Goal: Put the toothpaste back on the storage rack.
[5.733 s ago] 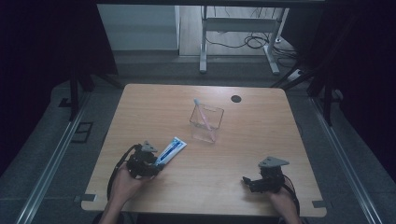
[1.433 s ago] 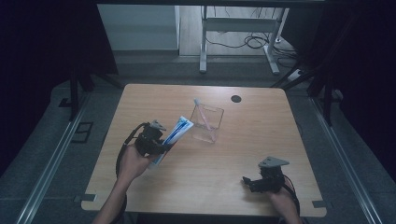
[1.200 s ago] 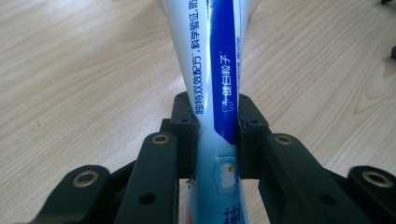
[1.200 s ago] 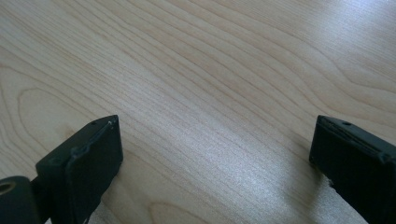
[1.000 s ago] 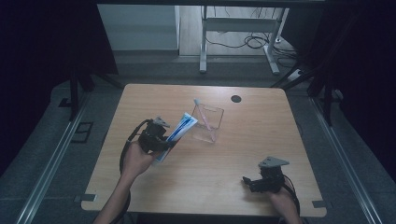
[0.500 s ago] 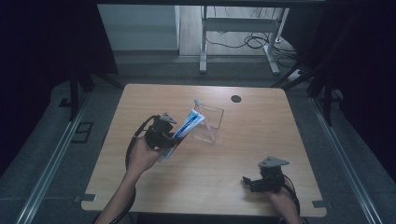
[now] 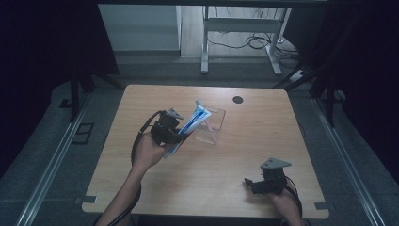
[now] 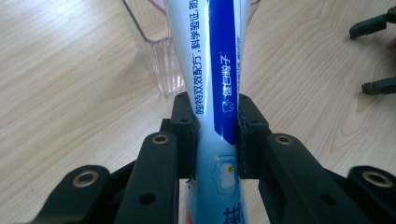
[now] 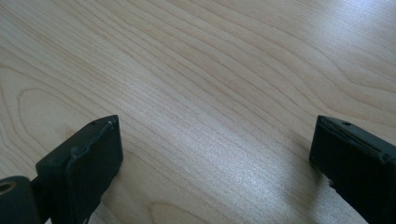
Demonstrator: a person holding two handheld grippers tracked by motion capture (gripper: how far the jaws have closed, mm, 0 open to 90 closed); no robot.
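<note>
A blue-and-white toothpaste tube (image 8: 217, 84) is clamped in the left gripper (image 8: 215, 135), its tip held at the rim of the clear plastic container (image 7: 210, 127); well apart from the container, the right gripper (image 9: 215, 154) is kept released over the wooden table (image 7: 263, 155)

A fixed camera high above the near edge looks forward and down over the whole wooden worktop (image 7: 226, 174). Two close cameras ride on the hand-held tools, each looking along its own black jaws at the wood grain, which all three views share.
</note>
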